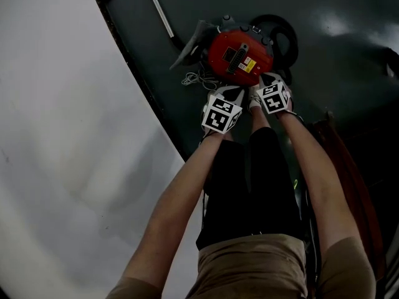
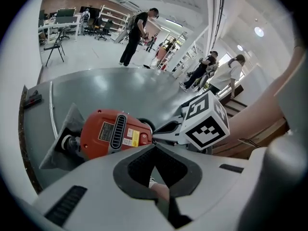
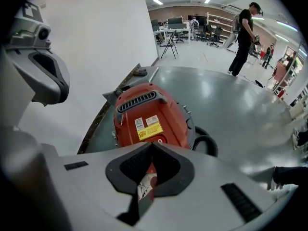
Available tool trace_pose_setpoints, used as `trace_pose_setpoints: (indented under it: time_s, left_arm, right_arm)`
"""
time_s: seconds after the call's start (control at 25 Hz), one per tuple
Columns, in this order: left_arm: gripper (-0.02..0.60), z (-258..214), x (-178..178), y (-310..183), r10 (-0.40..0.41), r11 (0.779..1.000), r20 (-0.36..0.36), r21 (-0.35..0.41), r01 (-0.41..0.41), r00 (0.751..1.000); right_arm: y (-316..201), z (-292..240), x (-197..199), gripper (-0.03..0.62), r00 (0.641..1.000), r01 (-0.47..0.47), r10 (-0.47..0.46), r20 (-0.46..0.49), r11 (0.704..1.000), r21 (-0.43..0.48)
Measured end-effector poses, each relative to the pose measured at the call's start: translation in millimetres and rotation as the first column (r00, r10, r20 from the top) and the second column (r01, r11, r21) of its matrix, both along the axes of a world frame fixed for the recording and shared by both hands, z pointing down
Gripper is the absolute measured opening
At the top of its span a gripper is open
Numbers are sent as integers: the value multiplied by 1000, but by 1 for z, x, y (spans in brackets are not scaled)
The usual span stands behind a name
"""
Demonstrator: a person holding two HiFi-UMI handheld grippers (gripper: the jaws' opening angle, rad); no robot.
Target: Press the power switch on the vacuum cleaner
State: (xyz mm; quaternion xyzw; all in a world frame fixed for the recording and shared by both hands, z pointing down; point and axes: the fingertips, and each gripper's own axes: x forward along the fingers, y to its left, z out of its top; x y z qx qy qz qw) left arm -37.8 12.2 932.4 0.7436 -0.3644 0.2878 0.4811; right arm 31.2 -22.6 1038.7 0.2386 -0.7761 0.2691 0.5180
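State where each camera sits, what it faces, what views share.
Head view: on the head, steeply down at the vacuum cleaner; forearms, left gripper, right gripper show.
Left gripper view: on left gripper, along shut jaws; right gripper shows.
Right gripper view: on right gripper, along shut jaws; left gripper shows.
All share the vacuum cleaner.

We're on a glossy dark grey floor next to a big white wall, strip lights overhead, chairs and desks way back.

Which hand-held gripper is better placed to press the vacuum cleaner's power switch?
Right, probably: the right hand-held gripper points straight at the vacuum cleaner; the left hand-held gripper has it off-centre.
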Motion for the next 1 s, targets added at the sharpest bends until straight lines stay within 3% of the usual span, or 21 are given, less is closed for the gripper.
trace_pose_setpoints:
  time_s: [0.16,0.48,0.84,1.0]
  left_arm:
    - [6,12,-6,-3,-7,1000,-2,-4,7,1000]
    - [5,15,-9,0,-23,1000,-16,-10,23,1000]
    - [6,19,-13,6,-10,1000,-14,-18,9,1000]
    - [6,19,-13,3,-2,1000,-17,-12,2,1000]
  right_arm:
    - [5,22,-7,12,1000,17,-18,-24,999,-32]
    - [10,40,-13,12,997,-64,59,-46,992,-106]
    - [11,45,-13,12,993,-114,109,-45,987,-114]
    - [15,52,-11,11,990,-120,109,-91,984,-133]
